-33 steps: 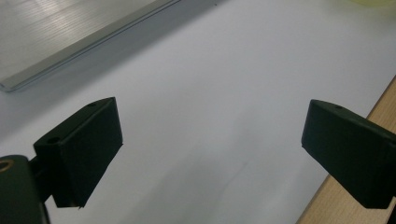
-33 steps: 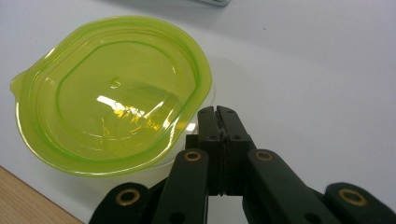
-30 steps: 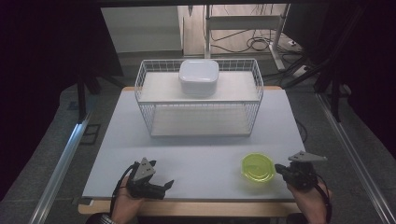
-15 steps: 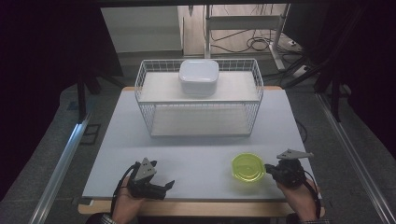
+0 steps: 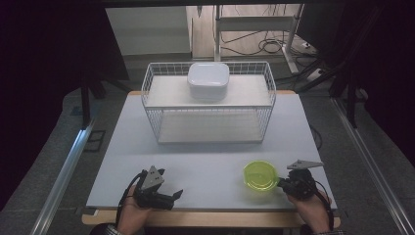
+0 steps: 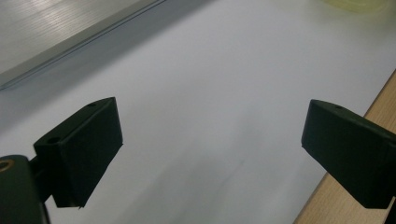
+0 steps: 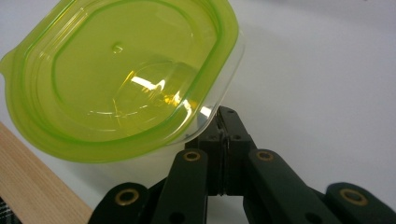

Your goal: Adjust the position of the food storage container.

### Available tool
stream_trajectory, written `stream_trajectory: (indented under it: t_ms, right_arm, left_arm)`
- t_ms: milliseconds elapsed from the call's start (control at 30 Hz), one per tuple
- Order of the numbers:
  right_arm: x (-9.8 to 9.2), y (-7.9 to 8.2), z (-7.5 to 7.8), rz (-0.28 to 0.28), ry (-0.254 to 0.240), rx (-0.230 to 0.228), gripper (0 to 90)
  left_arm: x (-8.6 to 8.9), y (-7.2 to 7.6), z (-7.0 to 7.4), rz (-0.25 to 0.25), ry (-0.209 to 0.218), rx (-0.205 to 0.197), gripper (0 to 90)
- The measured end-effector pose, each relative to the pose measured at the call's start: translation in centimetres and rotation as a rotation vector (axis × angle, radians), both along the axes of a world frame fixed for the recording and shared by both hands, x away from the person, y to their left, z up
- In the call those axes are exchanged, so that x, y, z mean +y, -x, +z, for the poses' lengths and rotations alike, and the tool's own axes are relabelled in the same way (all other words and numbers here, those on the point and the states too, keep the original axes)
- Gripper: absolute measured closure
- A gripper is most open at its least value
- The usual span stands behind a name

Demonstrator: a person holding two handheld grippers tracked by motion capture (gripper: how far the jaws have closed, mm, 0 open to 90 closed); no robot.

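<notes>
From the high view, the right gripper had its jaws clamped on the rim of the yellow-green container, which sat near the table's front edge, right of centre. The left gripper rested at the front left, jaws apart and holding nothing. Well beyond both stood the wire rack with a white lidded box on its upper shelf.

In the left gripper view, the two jaws stood wide over bare table, with the wooden front edge close at the right.

In the right gripper view, the jaws pinched only a thin lip of the yellow-green container (a slippery hold, I judged). Moving it well probably meant keeping it low and level, without twisting. Open tabletop lay between container and rack; the front edge was the nearest hazard.
</notes>
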State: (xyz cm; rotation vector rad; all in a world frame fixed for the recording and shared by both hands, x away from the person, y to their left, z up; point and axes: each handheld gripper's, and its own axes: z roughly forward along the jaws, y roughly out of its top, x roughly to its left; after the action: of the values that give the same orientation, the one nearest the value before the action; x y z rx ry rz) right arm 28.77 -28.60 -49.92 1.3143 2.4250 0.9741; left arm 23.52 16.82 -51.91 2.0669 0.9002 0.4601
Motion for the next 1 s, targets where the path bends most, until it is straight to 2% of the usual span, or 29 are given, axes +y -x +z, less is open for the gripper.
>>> stream_trajectory:
  t_ms: [467, 667, 733, 1000]
  right_arm:
    - [2.0, -1.0, -0.6, 0.064, -0.048, 0.035, 88.9]
    - [3.7, -1.7, -0.8, 0.102, -0.061, 0.044, 88.9]
    - [4.7, -2.0, -1.0, 0.130, -0.053, 0.044, 89.0]
    - [7.3, -2.8, -1.1, 0.182, -0.047, 0.039, 88.9]
  left_arm:
    - [-0.1, -0.1, -0.1, -0.001, -0.006, 0.009, 4.7]
    - [-0.1, -0.1, -0.1, -0.002, -0.007, 0.010, 4.7]
    - [-0.1, -0.1, -0.1, -0.002, -0.008, 0.010, 4.7]
    - [-0.1, 0.0, -0.1, -0.003, -0.009, 0.010, 4.7]
